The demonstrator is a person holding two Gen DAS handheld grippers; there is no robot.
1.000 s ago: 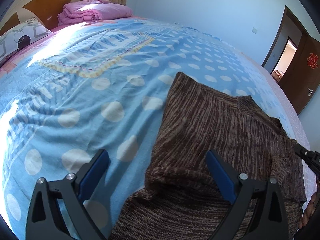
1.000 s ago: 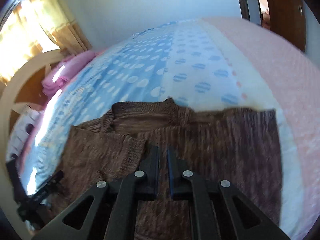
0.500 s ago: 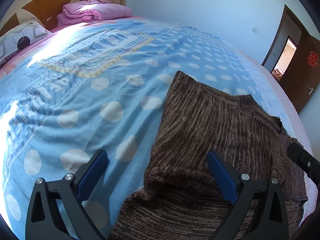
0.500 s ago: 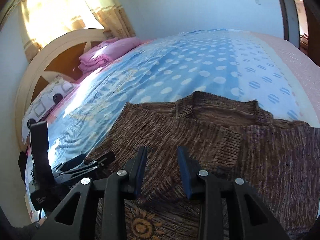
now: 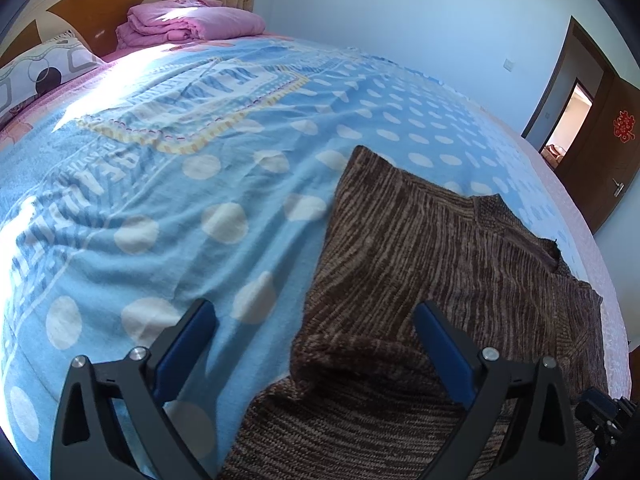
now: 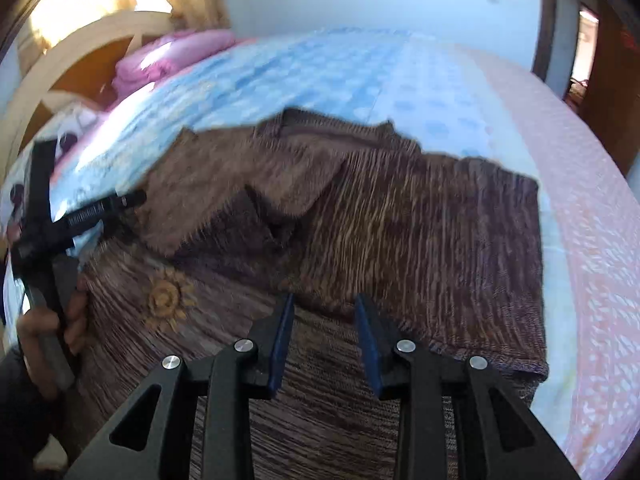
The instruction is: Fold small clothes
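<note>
Fingers of the right gripper stand apart, empty, as do the left's; the soft, floppy sweater is best pinched at an edge.

Red paper-cut sign on brown door, bedspread lettering unreadable

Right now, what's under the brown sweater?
The blue spotted blanket lies under the brown sweater, showing all around it. The sweater covers the part beneath, so anything else there stays hidden.

Bright daylight entered from the far left window, glaring on the bed. The right wrist view was motion-blurred; both bent at the edges.
</note>
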